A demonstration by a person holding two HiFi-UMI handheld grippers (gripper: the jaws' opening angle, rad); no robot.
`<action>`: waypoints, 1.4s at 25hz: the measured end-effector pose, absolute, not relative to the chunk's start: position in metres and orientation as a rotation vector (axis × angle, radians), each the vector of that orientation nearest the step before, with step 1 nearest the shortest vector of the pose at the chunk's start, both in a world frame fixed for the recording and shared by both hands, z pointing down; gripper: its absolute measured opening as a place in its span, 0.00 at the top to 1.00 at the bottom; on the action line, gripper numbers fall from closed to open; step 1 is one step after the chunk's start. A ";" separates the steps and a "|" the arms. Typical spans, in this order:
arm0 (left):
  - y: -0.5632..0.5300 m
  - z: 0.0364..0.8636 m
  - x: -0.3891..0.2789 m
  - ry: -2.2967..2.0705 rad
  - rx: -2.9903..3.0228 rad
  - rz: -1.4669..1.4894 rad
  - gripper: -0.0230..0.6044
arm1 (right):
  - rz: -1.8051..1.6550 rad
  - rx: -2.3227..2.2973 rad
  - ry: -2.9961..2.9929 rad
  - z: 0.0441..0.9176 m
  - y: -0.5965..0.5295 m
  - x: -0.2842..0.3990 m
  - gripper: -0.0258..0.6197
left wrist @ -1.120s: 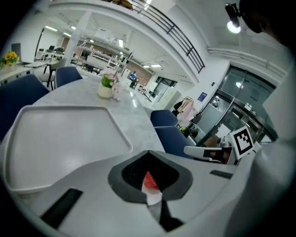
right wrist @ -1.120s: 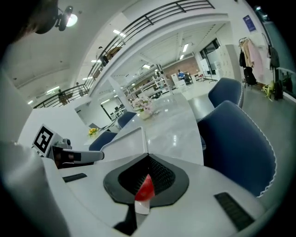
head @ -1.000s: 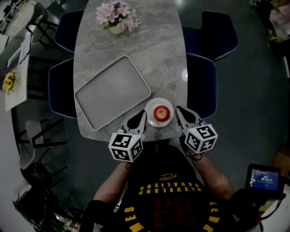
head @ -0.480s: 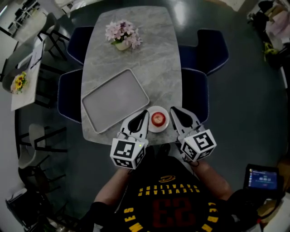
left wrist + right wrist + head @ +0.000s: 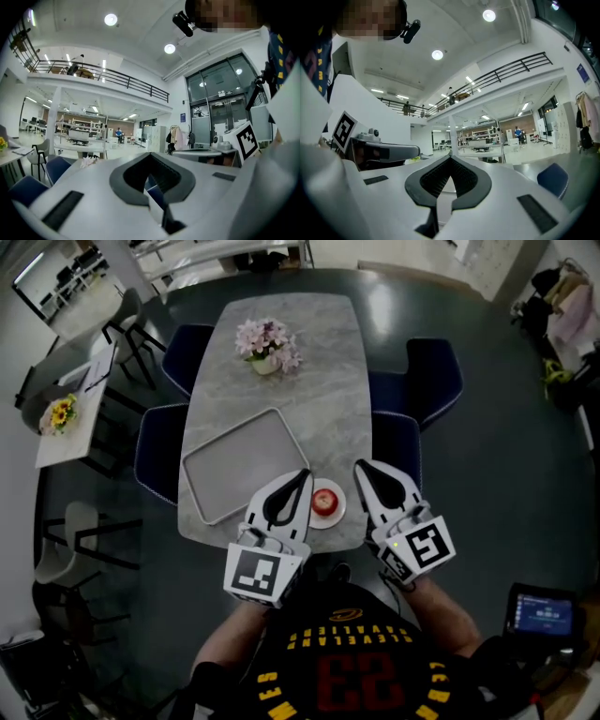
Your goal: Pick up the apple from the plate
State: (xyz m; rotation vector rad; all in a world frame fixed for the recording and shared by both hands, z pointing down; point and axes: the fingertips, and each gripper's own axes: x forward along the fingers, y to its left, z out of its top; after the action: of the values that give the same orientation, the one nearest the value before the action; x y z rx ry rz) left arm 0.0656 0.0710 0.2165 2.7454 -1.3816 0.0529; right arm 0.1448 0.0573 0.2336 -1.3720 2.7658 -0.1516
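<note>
Head view | red apple [image 5: 324, 501] on white plate [image 5: 339, 513], near marble table [image 5: 319, 362] edge | left gripper [image 5: 302, 474] & right gripper [image 5: 360, 467] flank it, jaws pressed together, apparently empty.

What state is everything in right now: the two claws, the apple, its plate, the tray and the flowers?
Left gripper: shut, holding nothing.
Right gripper: shut, holding nothing.
Apple: resting on its plate, not gripped.
Plate: flat, carrying only the apple.
Tray: lying flat, nothing on it.
Flowers: upright in their pot.
</note>
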 end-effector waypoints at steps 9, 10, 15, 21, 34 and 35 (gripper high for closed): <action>0.107 0.166 0.077 -1.460 2.905 0.002 0.96 | 0.154 -1.216 2.754 0.172 0.093 0.130 0.95; 0.109 0.163 0.077 -1.465 2.908 -0.011 0.96 | 0.172 -1.217 2.759 0.172 0.095 0.129 0.95; 0.123 0.152 0.077 -1.480 2.934 -0.040 0.96 | 0.256 -1.189 2.756 0.161 0.108 0.126 0.95; 0.132 0.145 0.079 -1.498 2.945 -0.029 0.96 | 0.310 -1.159 2.752 0.149 0.116 0.125 0.95; 0.129 0.151 0.074 -1.519 2.944 -0.027 0.96 | 0.303 -1.116 2.763 0.155 0.117 0.115 0.95; 0.128 0.152 0.074 -1.518 2.945 -0.021 0.96 | 0.300 -1.116 2.765 0.156 0.116 0.115 0.95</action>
State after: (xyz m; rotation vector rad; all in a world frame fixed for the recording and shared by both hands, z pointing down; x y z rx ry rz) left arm 0.0736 0.1284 0.1517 2.9449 -1.5179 -0.0215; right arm 0.1145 0.1164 0.1557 -1.1161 2.7646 0.2998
